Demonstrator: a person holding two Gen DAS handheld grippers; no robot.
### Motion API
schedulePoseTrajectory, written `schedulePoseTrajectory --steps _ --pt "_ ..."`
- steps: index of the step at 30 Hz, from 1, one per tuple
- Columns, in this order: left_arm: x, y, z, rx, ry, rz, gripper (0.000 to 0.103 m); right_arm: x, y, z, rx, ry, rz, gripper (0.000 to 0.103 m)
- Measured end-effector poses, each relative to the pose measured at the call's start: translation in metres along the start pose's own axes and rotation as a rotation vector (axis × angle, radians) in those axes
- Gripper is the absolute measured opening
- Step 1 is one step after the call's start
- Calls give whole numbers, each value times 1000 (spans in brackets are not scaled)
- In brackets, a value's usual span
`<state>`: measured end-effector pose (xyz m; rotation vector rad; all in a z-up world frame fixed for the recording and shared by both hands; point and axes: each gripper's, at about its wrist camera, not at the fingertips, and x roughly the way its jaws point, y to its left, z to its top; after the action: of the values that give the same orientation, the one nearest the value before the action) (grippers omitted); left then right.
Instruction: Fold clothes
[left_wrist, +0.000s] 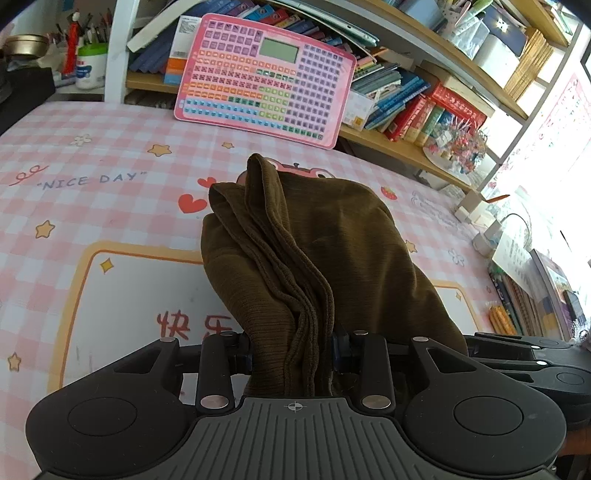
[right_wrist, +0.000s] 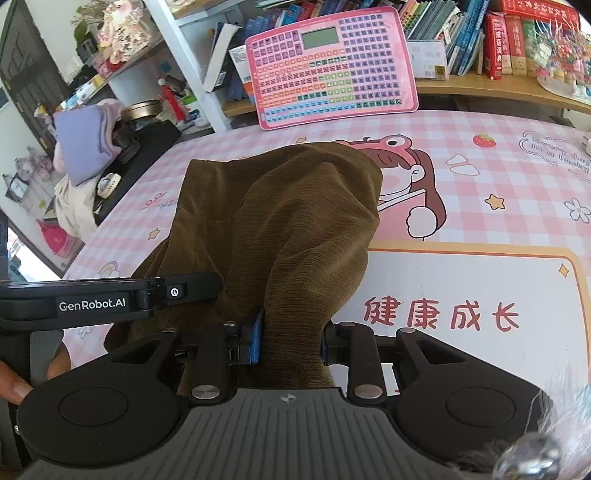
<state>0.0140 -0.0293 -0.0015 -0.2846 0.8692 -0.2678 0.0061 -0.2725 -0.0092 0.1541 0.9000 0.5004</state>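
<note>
so, near to far, what i read off my two wrist cameras:
left gripper (left_wrist: 291, 350): at 6 o'clock in its own view, jaws narrow and clamped on a thick bunch of ribbed hems of the brown garment (left_wrist: 314, 243).
right gripper (right_wrist: 291, 343): at 6 o'clock in its view, jaws pinched on a gathered neck of the same cloth; blue pads (right_wrist: 258, 338) press the fabric.
gripper spacing: the left gripper's body shows at 9 o'clock in the right view, just beside mine; a fingertip of the person's hand (right_wrist: 14, 386) sits below it.
garment position: it runs from both jaws toward 12 o'clock and drapes in loose folds onto the pink checked table cover (left_wrist: 92, 155), over the cartoon print.
table cover: red characters at 3 o'clock in the right view, "nice day" at 10 o'clock in the left.
pink keyboard board (right_wrist: 332, 64): at 12 o'clock, tilted against the bookshelf (left_wrist: 413, 147).
far left: a heap of lilac and pale clothes (right_wrist: 81, 144) at 10 o'clock, off the table.
</note>
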Motion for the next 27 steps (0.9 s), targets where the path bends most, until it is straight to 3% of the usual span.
schedulePoseTrajectory --steps 15,27 --pt "4 77 58 4 -6 -50 33 60 51 41 17 -13 -31 26" --pt "54 143 147 34 -60 -69 33 144 75 127 5 -82 -64 26"
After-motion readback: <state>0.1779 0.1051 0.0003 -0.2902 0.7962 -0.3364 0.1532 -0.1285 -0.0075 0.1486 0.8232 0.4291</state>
